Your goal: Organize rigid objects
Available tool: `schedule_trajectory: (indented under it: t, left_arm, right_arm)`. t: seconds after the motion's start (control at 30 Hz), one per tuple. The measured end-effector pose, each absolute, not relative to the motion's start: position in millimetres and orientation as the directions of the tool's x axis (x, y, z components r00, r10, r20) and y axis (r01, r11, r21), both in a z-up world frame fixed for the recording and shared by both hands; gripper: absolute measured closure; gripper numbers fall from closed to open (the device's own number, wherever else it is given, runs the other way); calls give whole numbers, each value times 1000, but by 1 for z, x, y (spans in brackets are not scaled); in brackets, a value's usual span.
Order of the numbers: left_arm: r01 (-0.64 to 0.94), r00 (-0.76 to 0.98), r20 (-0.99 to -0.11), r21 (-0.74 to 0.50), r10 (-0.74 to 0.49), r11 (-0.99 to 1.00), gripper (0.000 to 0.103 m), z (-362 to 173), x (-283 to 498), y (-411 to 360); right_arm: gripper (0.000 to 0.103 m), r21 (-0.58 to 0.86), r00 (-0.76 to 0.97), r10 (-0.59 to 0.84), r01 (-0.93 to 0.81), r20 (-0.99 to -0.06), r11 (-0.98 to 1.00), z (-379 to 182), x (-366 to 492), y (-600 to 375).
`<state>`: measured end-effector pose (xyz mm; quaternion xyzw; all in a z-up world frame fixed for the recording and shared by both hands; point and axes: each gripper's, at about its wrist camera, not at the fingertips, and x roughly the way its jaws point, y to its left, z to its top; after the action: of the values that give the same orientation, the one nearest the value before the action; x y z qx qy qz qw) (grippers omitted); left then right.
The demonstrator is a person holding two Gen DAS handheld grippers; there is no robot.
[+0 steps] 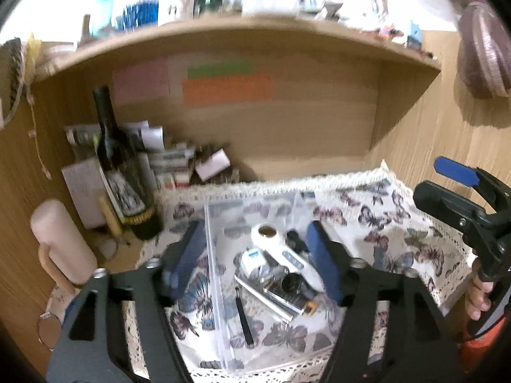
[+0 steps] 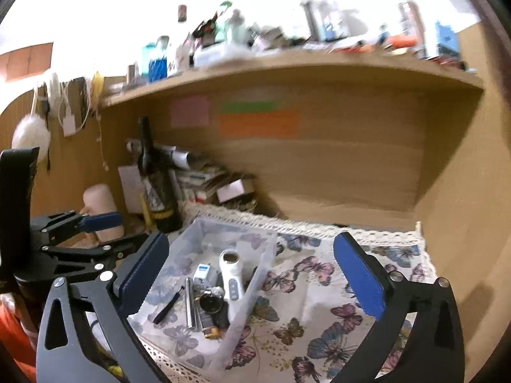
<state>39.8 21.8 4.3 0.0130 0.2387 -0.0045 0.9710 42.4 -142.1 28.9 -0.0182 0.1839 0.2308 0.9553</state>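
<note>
A clear plastic box sits on a butterfly-print cloth. It holds a white handheld device, a black pen, a silver bar, a watch and a lighter. My left gripper is open and empty, straddling the box's left wall. My right gripper is open and empty above the box and cloth. Each gripper shows at the edge of the other's view.
A dark wine bottle stands left of the cloth, with stacked boxes and papers behind. A pink cylinder lies at left. A cluttered wooden shelf overhangs the desk.
</note>
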Motion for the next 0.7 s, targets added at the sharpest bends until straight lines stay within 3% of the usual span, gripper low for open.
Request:
schedule_trajectory:
  t: [0.07,0.27,0.7]
  left_arm:
    - [17,905,-425,38,1,999,20,9,32,16]
    - [21,941,-337,52,-2,998,5,20,13,2]
    - [10,947,-322,19,-4,1000,4,19,5,1]
  right_arm:
    - [0,49,836,425,-437,-348,898,31,37,-147]
    - [0,56,857,398,-403,-327,914,31,26,-157]
    - [0,73,869,385,-382,-309,921,33,14,-167]
